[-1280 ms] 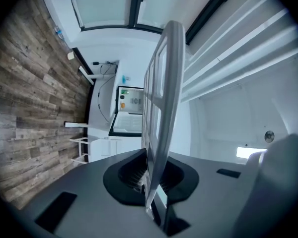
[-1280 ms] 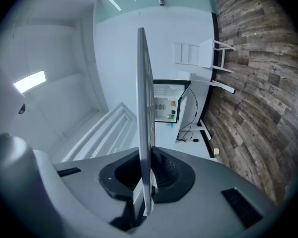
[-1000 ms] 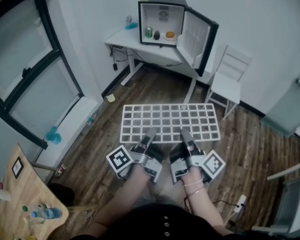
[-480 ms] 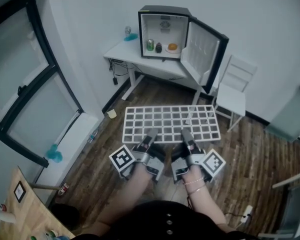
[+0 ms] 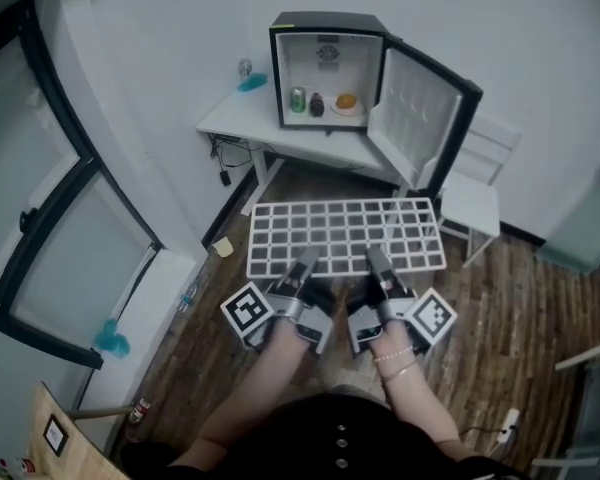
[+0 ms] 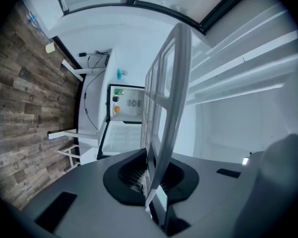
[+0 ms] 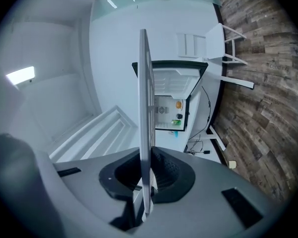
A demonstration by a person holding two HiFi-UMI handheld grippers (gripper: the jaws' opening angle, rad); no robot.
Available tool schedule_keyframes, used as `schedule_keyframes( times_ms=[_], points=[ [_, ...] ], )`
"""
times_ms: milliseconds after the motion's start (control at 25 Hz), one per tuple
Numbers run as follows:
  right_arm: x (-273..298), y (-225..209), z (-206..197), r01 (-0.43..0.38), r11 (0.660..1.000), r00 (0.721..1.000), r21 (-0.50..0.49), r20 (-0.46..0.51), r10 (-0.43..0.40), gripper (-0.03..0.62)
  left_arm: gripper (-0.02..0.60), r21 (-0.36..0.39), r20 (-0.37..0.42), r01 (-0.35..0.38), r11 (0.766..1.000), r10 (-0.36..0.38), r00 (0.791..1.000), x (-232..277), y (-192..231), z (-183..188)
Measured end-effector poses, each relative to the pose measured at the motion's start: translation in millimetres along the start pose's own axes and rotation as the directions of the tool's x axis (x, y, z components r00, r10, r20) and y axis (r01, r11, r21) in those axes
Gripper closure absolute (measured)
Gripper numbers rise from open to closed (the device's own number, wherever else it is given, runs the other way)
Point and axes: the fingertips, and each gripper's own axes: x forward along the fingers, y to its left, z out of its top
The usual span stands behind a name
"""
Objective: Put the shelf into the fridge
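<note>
A white wire-grid shelf (image 5: 343,236) hangs flat in the air in front of me, held by its near edge. My left gripper (image 5: 305,264) is shut on that edge at the left, my right gripper (image 5: 377,262) shut on it at the right. In the left gripper view the shelf (image 6: 168,98) runs edge-on between the jaws, and in the right gripper view the shelf (image 7: 145,113) does the same. The small black fridge (image 5: 325,68) stands on a white table (image 5: 242,120) ahead, door (image 5: 418,118) swung open to the right. A green can (image 5: 298,99), a dark item and an orange item sit inside.
A white chair (image 5: 475,200) stands right of the table, just beyond the fridge door. A big dark-framed window (image 5: 40,228) fills the left wall, with a low white ledge (image 5: 145,313) under it. The floor is wood planks (image 5: 500,308). A blue item (image 5: 252,82) lies on the table left of the fridge.
The fridge and table have come closer and lower in the head view as I carry the shelf toward them. Both grippers keep the same hold on the shelf's near edge.
</note>
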Motion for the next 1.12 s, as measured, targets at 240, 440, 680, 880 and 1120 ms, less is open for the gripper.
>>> schedule_keyframes(
  times_ms=[240, 440, 680, 880, 1120],
  points=[
    [36, -12, 5, 0.024, 0.999, 1.000, 0.021, 0.011, -0.024, 0.559, 0.548, 0.001, -0.008, -0.014, 1.000, 0.014, 1.000, 27, 10, 27],
    [60, -20, 12, 0.018, 1.000, 1.000, 0.023, 0.007, -0.018, 0.559, 0.548, 0.010, -0.007, -0.009, 1.000, 0.009, 1.000, 46, 18, 43],
    [101, -37, 34, 0.023, 0.999, 1.000, 0.039, -0.005, -0.023, 0.559, 0.548, 0.004, -0.012, -0.017, 1.000, 0.017, 1.000, 87, 33, 62],
    [149, -50, 63, 0.025, 0.999, 1.000, 0.045, -0.007, -0.025, 0.559, 0.548, -0.010, -0.016, -0.016, 1.000, 0.015, 1.000, 138, 48, 82],
    [213, -65, 103, 0.030, 0.998, 0.999, 0.052, -0.015, -0.030, 0.559, 0.548, 0.001, -0.020, -0.024, 1.000, 0.024, 1.000, 209, 63, 111]
  ],
)
